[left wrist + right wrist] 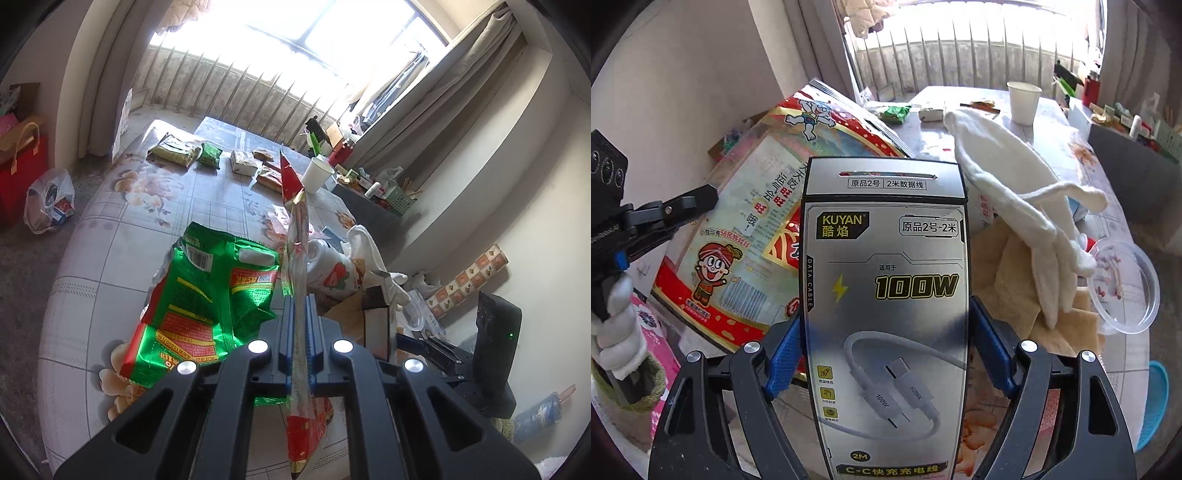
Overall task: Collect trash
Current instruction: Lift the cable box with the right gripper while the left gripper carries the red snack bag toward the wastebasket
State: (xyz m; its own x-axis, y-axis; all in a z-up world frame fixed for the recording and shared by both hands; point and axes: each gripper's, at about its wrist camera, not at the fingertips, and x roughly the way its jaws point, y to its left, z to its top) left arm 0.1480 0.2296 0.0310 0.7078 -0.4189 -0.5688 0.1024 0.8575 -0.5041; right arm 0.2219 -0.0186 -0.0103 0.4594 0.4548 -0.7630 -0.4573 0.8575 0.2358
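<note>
Holding: my left gripper [300, 314] has its blue pads pressed together on a big red snack bag [295, 236], seen edge-on from that wrist; my right gripper [886, 350] has its pads spread wide, one against each side edge of a cable box [886, 295].
Box writing: I read "KUYAN", "100W", "DATA CABLE" up the side and "2M" near the bottom, with Chinese lines I leave unread; a white cable is pictured on the silver face.
Bag writing: from the right wrist the red snack bag [746, 236] shows a cartoon child in a red cap, a second cartoon figure at the top and red Chinese characters; gold trim runs along the red border, with a clear panel in the middle.
Other trash: a crumpled green wrapper [207, 295] with a barcode and red label blocks lies flat on the table [110, 258], just left of my left gripper; smaller packets [173, 149] sit at the far end.
Nearby: a white paper cup [317, 174] stands beyond the bag; a white glove [1015, 206] is draped to the right of the box; a clear plastic lid [1123, 288] lies by the right table edge.
Room: the floral tablecloth is bare to the left of the green wrapper up to the rounded near edge; the right side is crowded.
Floor: a red gift bag [22, 173] and a white plastic bag [50, 201] sit left of the table.
</note>
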